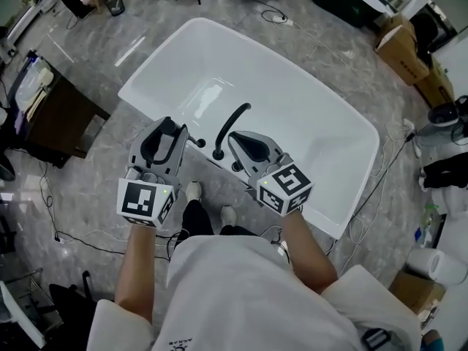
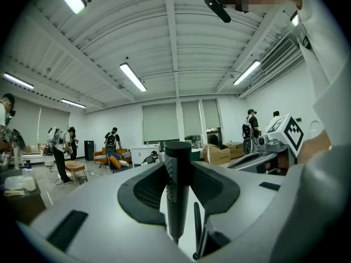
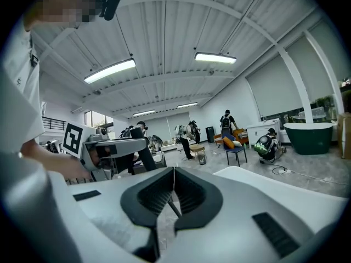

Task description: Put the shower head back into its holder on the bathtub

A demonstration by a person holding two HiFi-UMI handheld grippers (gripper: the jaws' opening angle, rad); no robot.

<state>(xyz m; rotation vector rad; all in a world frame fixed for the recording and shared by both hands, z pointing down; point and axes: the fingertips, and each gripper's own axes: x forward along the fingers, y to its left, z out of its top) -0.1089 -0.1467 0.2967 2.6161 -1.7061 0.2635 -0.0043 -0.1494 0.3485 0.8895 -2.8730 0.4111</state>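
The white bathtub (image 1: pixel 314 134) lies ahead, with a curved black faucet (image 1: pixel 229 126) and small black fittings (image 1: pixel 218 154) on its near rim. My left gripper (image 1: pixel 171 125) hovers over that rim just left of the faucet, shut on the black shower head (image 1: pixel 158 144). In the left gripper view its handle (image 2: pixel 177 185) stands upright between the jaws of my left gripper (image 2: pixel 177 169). My right gripper (image 1: pixel 235 139) is just right of the faucet; in its own view the right gripper (image 3: pixel 174 172) is shut, pads touching, holding nothing. Which fitting is the holder I cannot tell.
A dark desk (image 1: pixel 51 115) stands left of the tub. Cardboard boxes (image 1: pixel 401 46) sit at the far right, and cables (image 1: pixel 380 174) run along the floor by the tub's right end. The person's shoes (image 1: pixel 194 191) stand against the near rim.
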